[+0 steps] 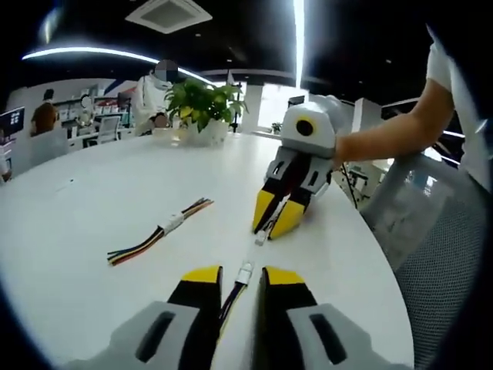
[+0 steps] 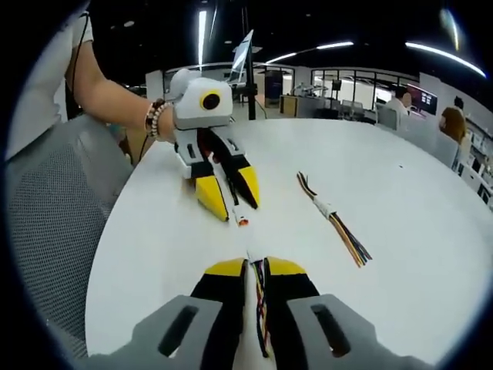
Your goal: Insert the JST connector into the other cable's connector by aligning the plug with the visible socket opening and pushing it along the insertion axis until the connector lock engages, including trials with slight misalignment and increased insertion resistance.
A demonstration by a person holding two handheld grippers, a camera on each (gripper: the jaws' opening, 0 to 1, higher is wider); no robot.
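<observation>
Yellow-tipped, black-shanked jaws of the left gripper (image 1: 235, 276) pinch a cable just behind its small white JST connector (image 1: 245, 271), which juts out past the tips. Facing it across the glossy white round table (image 1: 92, 200), the right gripper (image 1: 273, 222) is closed on its own multicoloured cable (image 2: 259, 297), whose pale connector (image 1: 261, 237) pokes forward, near the first but not touching it. Left of the left gripper lies a joined spare cable pair (image 1: 162, 229), flat ribbon-like wires meeting in a white housing. No lettering is legible.
</observation>
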